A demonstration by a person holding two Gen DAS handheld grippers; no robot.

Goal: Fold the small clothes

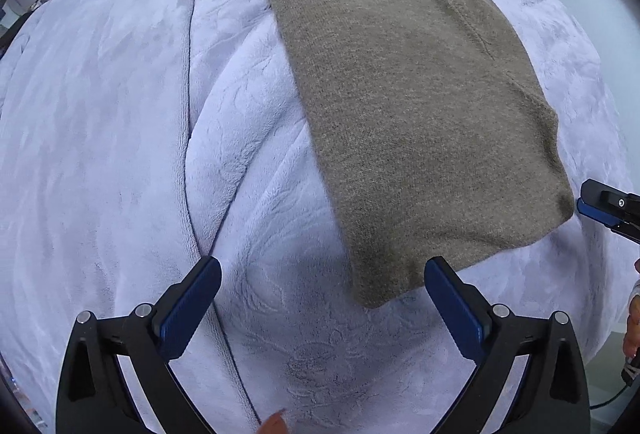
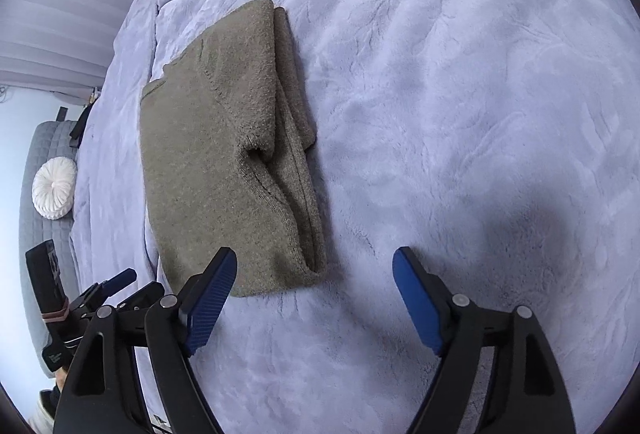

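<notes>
1. The sweater point(image 1: 412, 105) lay folded on the blanket point(image 1: 120, 153), its long axis running away from both tongs
2. The left gripper point(image 1: 322, 294) stood wide apart and empty, the sweater's near corner between its fingers
3. The right gripper point(image 2: 314, 288) was likewise apart, holding nothing, the near end just ahead of its left finger
4. Both looked about equally near; I saw no containers

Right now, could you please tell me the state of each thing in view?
Olive-brown knitted sweater: folded, flat on blanket.
Lavender plush blanket: spread out, slightly creased.
Left gripper: open, holding nothing.
Right gripper: open, holding nothing.
White round pillow: on grey couch.
</notes>
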